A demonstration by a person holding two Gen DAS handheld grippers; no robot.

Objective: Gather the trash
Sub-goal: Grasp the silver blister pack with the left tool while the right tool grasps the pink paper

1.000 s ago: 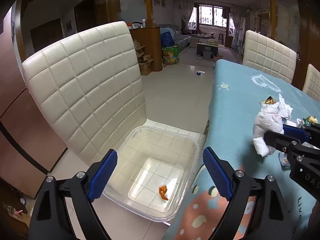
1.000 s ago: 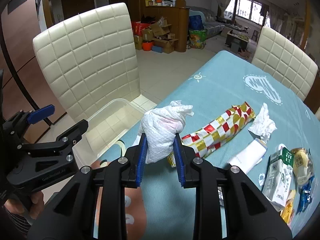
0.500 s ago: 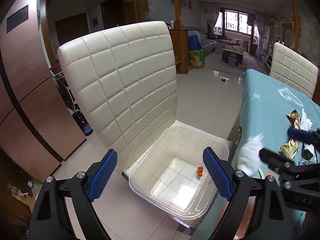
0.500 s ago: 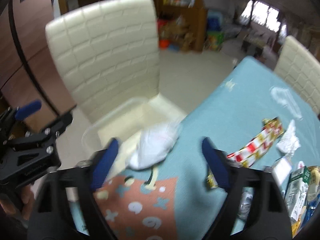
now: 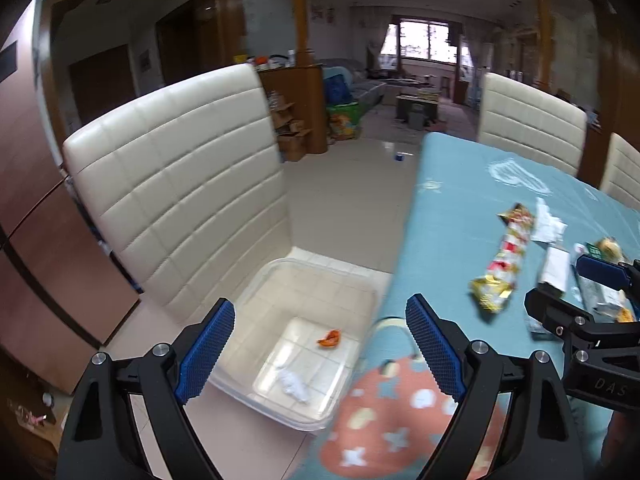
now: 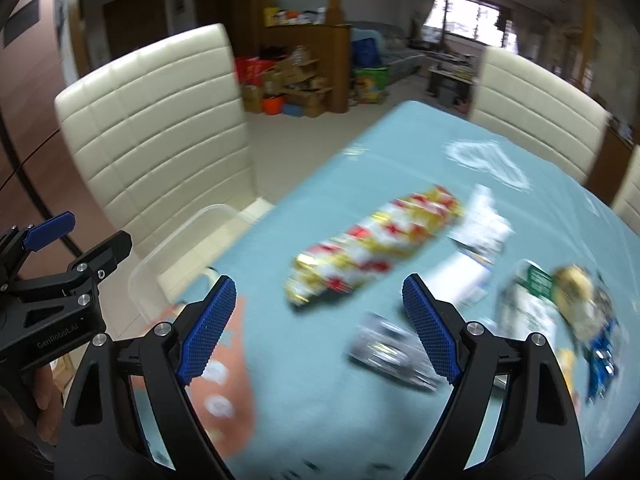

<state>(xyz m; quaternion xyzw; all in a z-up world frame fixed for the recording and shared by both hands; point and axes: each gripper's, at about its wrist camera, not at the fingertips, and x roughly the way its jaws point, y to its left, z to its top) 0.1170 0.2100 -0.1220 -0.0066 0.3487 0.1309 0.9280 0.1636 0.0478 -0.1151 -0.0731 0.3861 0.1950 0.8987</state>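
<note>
Pointing down, right gripper point(image 6: 318, 330) jaws wide, empty

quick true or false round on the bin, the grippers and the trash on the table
1. The clear plastic bin sits on the chair seat. True.
2. The bin is empty. False: a crumpled white tissue and an orange scrap lie in it.
3. The right gripper holds the tissue. False: its jaws have just opened and nothing is between them.
4. The left gripper is open. True.
5. The red and gold wrapper lies on the blue tablecloth. True.
</note>
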